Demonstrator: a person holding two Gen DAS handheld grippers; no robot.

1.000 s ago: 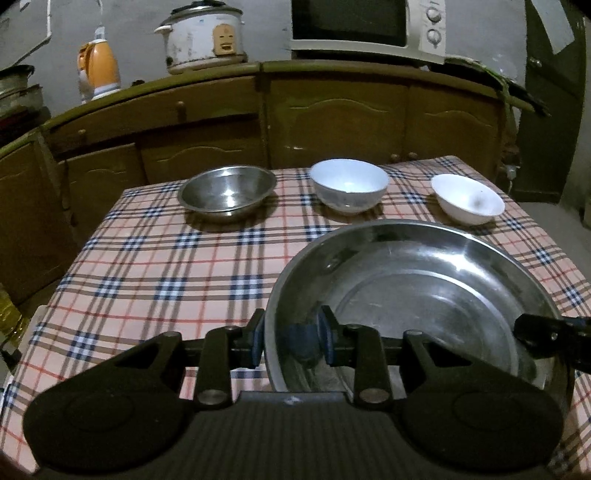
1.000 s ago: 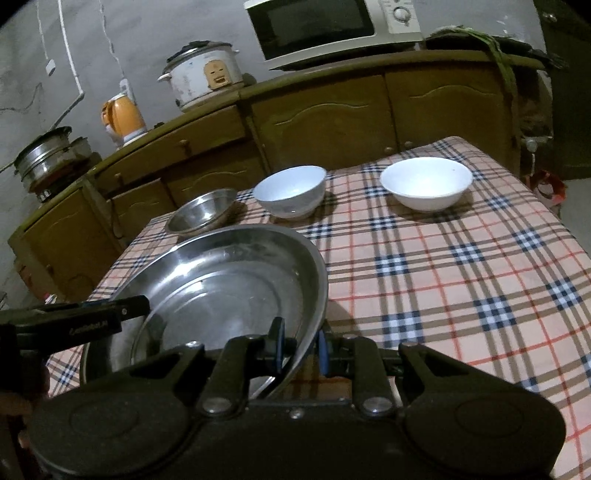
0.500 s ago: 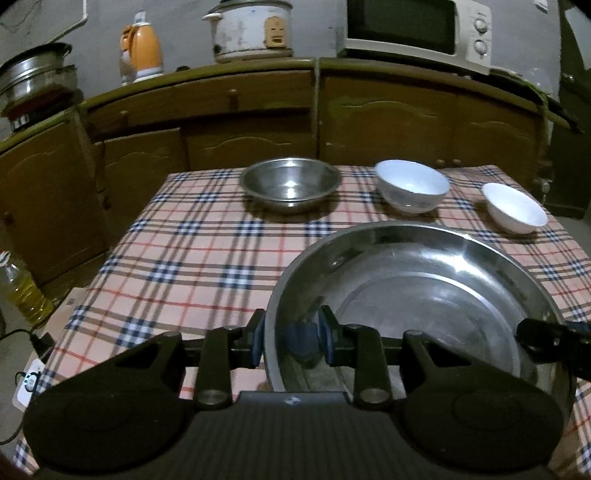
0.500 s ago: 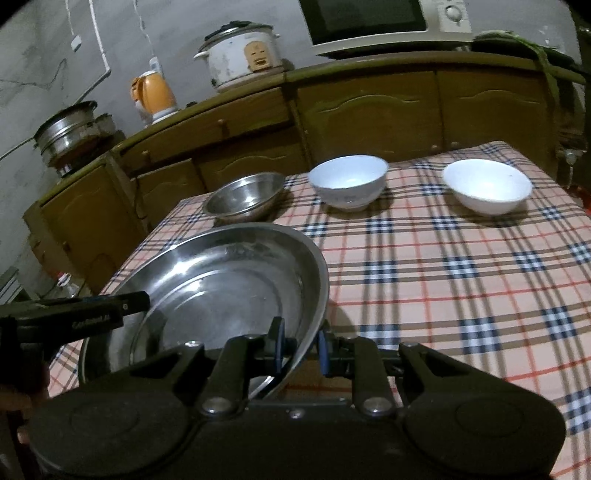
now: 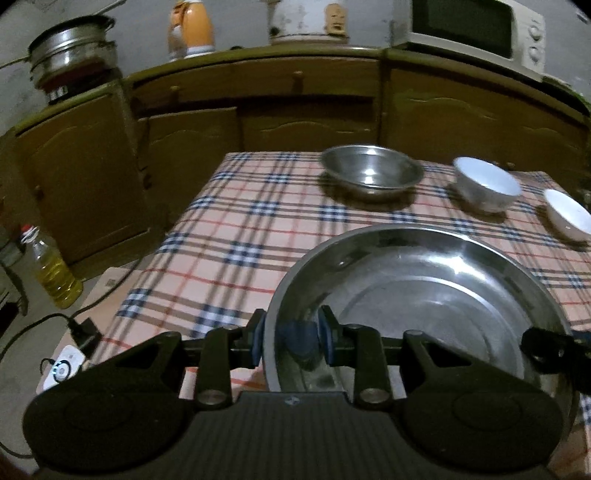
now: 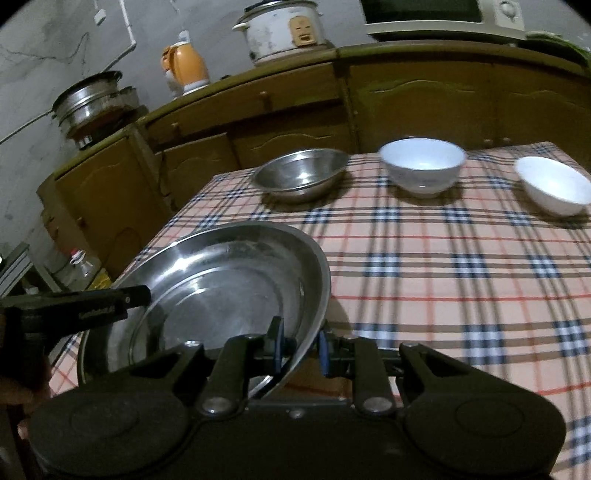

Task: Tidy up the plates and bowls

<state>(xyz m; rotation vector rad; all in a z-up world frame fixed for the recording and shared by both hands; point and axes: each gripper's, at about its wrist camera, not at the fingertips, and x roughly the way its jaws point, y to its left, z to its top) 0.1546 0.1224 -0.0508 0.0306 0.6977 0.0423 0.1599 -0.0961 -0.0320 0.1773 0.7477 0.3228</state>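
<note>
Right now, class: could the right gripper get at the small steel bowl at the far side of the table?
Probably not yet. The right gripper is shut on the big steel pan's rim, so it is occupied. The checked cloth between it and the small steel bowl is otherwise bare.

black left gripper [image 5: 291, 341], right gripper [image 6: 298, 350]: blue-padded fingers [image 5: 258, 341] (silver pivot screws), ribbed housing.

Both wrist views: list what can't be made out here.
- Big steel basin, left wrist view: near rim hidden behind the left gripper.
- Outer white bowl: cut off by the frame edge.
- Right gripper: only its tip shows.
- Microwave, right wrist view: top cropped.
</note>
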